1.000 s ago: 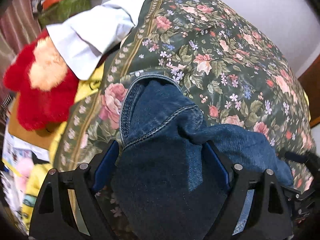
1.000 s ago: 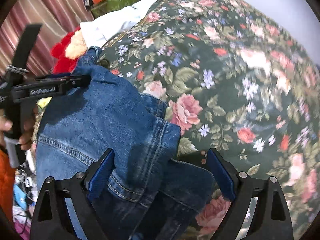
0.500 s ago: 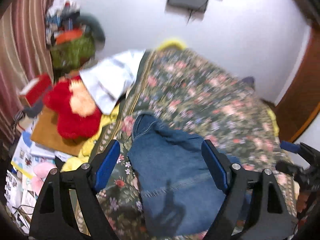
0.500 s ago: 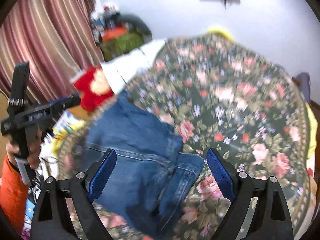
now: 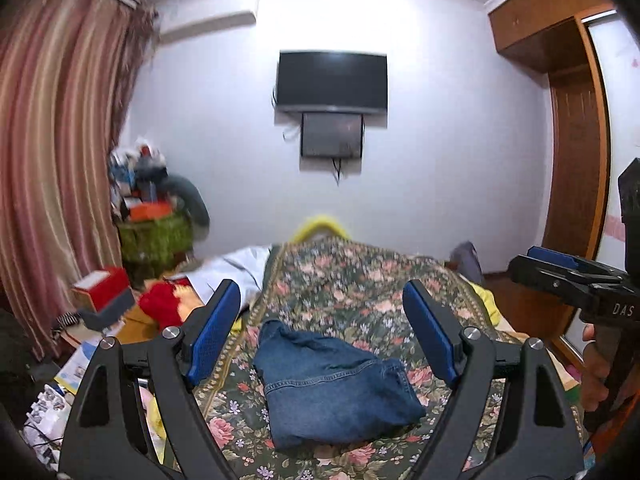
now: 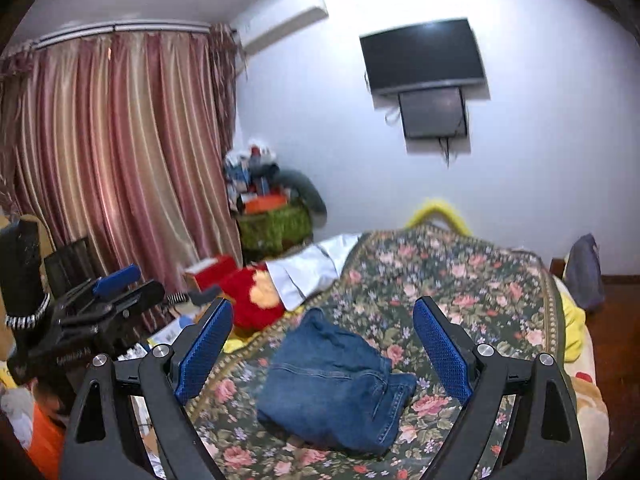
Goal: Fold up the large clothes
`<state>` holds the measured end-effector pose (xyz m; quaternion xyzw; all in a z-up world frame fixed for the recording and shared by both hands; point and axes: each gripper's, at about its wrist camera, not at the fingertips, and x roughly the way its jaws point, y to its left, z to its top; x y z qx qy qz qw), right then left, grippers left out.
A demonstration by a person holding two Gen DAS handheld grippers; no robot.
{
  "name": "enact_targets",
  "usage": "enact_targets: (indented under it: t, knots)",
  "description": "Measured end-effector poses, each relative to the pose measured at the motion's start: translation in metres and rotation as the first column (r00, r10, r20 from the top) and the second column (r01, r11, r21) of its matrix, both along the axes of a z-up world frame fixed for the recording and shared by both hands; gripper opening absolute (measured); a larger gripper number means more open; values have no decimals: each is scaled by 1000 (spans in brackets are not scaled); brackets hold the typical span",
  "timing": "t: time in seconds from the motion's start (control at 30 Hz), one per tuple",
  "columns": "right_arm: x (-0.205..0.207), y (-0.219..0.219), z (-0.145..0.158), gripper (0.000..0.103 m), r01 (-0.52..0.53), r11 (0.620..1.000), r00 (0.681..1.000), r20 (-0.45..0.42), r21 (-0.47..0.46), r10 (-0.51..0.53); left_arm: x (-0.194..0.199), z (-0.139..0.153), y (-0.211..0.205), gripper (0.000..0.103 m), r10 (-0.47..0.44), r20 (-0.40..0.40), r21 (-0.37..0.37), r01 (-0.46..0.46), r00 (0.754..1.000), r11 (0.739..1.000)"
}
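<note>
A folded pair of blue jeans lies in a compact bundle on the floral bedspread near the bed's front; it also shows in the right wrist view. My left gripper is open and empty, raised well above and behind the jeans. My right gripper is open and empty too, held back from the bundle. Each gripper shows in the other's view: the right one at the right edge, the left one at the left edge.
A red plush toy and a white cloth lie at the bed's left side. Boxes and papers litter the floor on the left. A cluttered green stand, striped curtain, wall TV and wooden wardrobe surround the bed.
Both grippers have let go of the jeans and pulled up and back from the bed. The jeans now lie folded on the bedspread and the whole room is in view.
</note>
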<state>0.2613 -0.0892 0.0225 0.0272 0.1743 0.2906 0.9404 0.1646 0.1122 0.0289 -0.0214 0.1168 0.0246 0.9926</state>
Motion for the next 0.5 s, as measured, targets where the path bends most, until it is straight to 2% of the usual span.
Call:
enact_targets:
  t: [0.1,0.17,0.3,0.5]
  knots:
    - [-31,0,4,91,38,999,997,64,-6,-37,-19,-2,-11,84,27,34,23,-27,999,999]
    - [-49,0,4,91,69,997,993,100,-18,-67,-27,-4,-14,85,19,39,8,-19,999,1000]
    - [-73,4,-3,99,108,993,987,122,-47,-102,-34,-11,-19,95,36,40,-6,-36,999,999]
    - [-89,5,-11,103,152,985,980,141,-80,-140,-38,-17,-24,100,57,45,5,-57,997,998]
